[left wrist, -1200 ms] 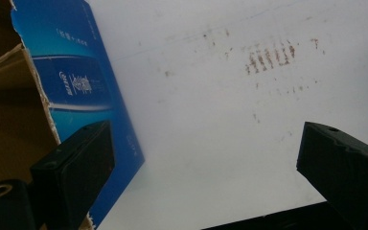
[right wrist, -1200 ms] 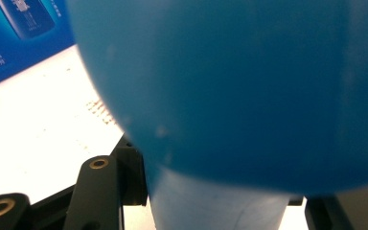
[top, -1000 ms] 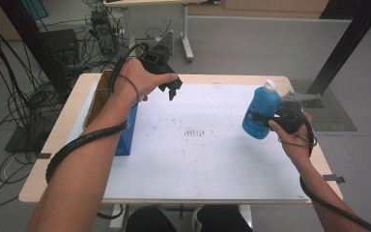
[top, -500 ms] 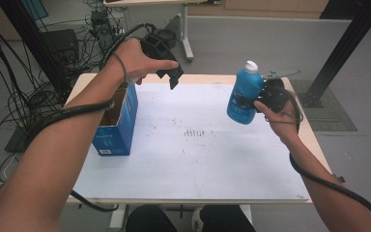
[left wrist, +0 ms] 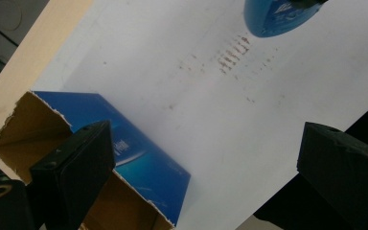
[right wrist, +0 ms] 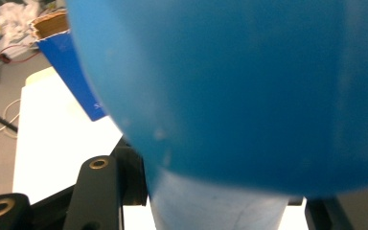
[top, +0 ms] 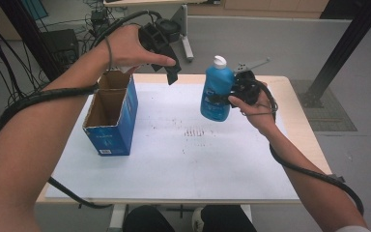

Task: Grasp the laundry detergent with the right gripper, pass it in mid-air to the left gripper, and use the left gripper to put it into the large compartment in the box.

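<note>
I'm holding the bottle (top: 216, 92) clamped in my right gripper (top: 233, 94), in the air above the table (top: 183, 169), right of the box (top: 110, 116). My left gripper (top: 173, 72) is hanging open above the box. The rounded bottle may be slipping, or clipping the box's rim.

Grey floor (top: 280, 43) (cables (top: 9, 58)) — black post (top: 343, 46)

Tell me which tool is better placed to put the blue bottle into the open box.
Right. The right tool already clamps the blue bottle in the air beside the open box. The left tool hangs open and empty above the box.
</note>
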### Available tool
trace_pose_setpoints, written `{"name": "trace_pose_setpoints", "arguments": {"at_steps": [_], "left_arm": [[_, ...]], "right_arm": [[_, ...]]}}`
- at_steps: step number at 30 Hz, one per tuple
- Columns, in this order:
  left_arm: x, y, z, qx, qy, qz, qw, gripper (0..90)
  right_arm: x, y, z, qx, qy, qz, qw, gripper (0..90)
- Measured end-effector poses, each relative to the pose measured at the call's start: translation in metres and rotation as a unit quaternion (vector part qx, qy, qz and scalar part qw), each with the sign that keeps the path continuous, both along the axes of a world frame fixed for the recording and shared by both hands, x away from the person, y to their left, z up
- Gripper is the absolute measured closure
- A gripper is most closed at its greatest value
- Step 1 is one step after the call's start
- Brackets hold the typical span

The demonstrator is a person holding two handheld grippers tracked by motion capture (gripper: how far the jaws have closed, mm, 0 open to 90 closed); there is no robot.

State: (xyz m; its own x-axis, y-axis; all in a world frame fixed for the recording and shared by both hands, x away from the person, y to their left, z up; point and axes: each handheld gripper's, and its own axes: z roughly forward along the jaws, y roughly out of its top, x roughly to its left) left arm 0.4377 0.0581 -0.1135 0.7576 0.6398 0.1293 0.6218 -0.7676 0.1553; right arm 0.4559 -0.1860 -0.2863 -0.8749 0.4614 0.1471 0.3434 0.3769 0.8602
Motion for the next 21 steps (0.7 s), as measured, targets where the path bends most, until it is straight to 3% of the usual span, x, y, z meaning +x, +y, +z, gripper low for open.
{"name": "trace_pose_setpoints", "arguments": {"at_steps": [11,21], "left_arm": [[-0.005,0.003,0.001,0.009,0.011,-0.047,0.9988,6.1],[-0.006,0.004,0.009,0.022,0.011,-0.070,0.9972,6.1]], "right_arm": [[0.000,0.038,-0.002,-0.001,0.003,0.052,0.9986,44.0],[0.001,0.074,-0.001,-0.017,-0.004,0.112,0.9936,44.0]]}}
